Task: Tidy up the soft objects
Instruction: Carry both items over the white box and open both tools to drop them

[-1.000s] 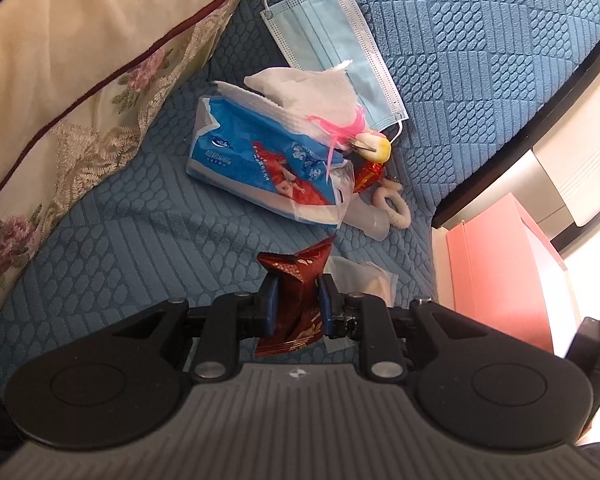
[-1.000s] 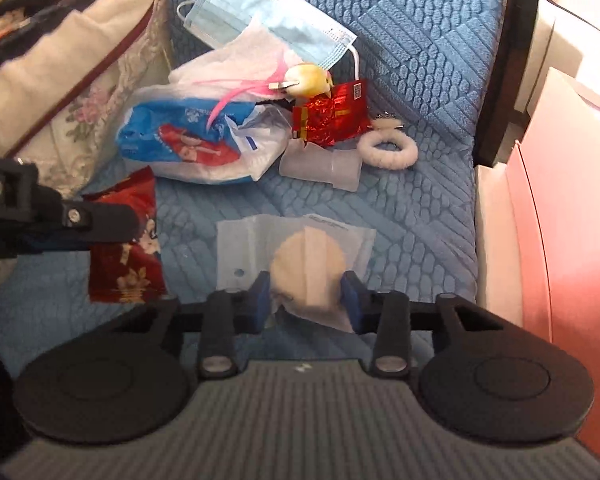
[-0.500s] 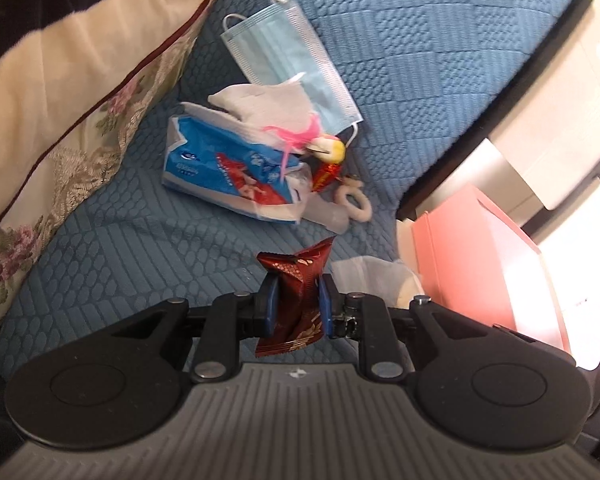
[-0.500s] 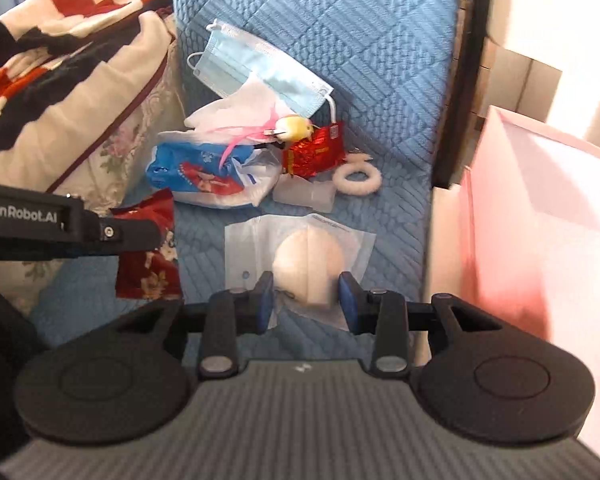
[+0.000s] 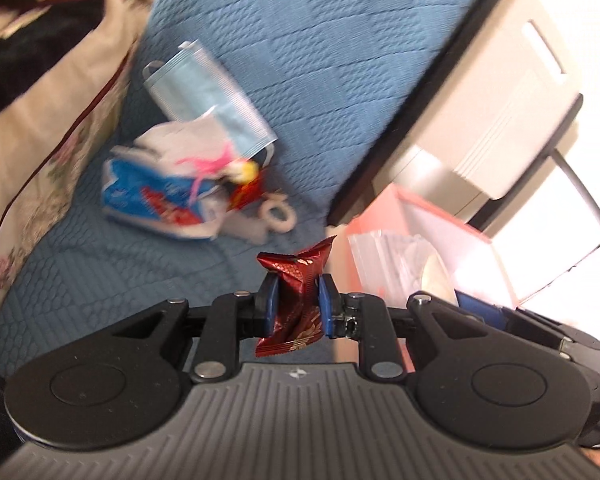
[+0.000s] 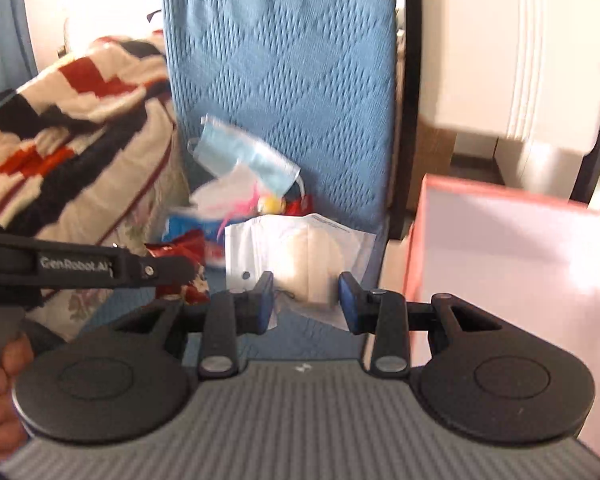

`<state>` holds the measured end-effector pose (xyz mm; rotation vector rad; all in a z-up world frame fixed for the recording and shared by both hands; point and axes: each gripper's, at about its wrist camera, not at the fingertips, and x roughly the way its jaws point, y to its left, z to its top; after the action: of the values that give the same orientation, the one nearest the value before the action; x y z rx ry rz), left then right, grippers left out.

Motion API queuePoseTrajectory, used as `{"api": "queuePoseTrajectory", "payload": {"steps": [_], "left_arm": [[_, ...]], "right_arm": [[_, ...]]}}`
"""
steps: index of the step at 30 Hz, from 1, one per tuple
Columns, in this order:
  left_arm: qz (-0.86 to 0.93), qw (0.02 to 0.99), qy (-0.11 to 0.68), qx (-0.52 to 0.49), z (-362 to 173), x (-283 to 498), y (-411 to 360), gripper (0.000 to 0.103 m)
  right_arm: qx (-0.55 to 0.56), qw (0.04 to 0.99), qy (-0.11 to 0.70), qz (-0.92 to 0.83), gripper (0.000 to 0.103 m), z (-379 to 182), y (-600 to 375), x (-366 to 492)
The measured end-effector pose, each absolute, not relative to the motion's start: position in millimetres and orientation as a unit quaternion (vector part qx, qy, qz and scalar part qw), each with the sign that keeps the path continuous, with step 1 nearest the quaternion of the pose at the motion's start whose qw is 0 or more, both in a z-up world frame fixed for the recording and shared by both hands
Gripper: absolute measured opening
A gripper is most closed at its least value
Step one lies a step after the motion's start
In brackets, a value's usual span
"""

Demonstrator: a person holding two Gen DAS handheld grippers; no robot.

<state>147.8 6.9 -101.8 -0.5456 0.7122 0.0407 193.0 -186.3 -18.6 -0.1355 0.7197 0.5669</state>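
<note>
Red wrapper (image 5: 296, 288) gripped, pink box (image 6: 512, 264) beside

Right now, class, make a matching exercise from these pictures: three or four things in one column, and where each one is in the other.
Things:
1. dark red wrapper
2. clear bagged pad
3. blue face mask
4. white ring

Places:
A. on the blue quilt, beside the tissue pack
B. in the right hand-held gripper
C. on the quilt, farthest up
D. in the left hand-held gripper

Pairs: 1-D, 2-B, 3-C, 4-A

Left tool (image 5: 296, 300) clamped tight; right tool (image 6: 306, 300) pinching, raised alongside.
</note>
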Motion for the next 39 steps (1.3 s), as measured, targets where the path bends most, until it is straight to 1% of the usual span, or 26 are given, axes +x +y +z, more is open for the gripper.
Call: {"api": "queuePoseTrajectory", "payload": {"steps": [9,16,21,26,29,35,39], "left_arm": [[-0.002,0.916,0.311,-0.253,-45,169,-38,0.025],[-0.023,0.924,0.29,-0.246,3,197,-75,0.025],[-0.045,0.927,0.284,-0.24,19,215,-107,0.025],[-0.063,0.92,0.304,-0.24,2,234,-139,0.025],[-0.069,0.914,0.319,-0.24,-21,242,-157,0.025],[-0.072,0.897,0.373,-0.227,-72,258,-186,0.025],[-0.076,0.887,0.398,-0.222,-94,263,-197,0.025]], "right_arm": [[-0.055,0.91,0.316,0.262,0.038,34,-233,209],[-0.046,0.923,0.294,0.243,0.038,56,-276,227],[-0.038,0.931,0.29,0.22,0.038,64,-310,242],[-0.038,0.929,0.309,0.201,0.038,45,-340,252],[-0.041,0.924,0.33,0.189,0.038,25,-356,255],[-0.033,0.909,0.385,0.158,0.038,-23,-386,263],[-0.025,0.897,0.418,0.141,0.038,-53,-400,271]]}}
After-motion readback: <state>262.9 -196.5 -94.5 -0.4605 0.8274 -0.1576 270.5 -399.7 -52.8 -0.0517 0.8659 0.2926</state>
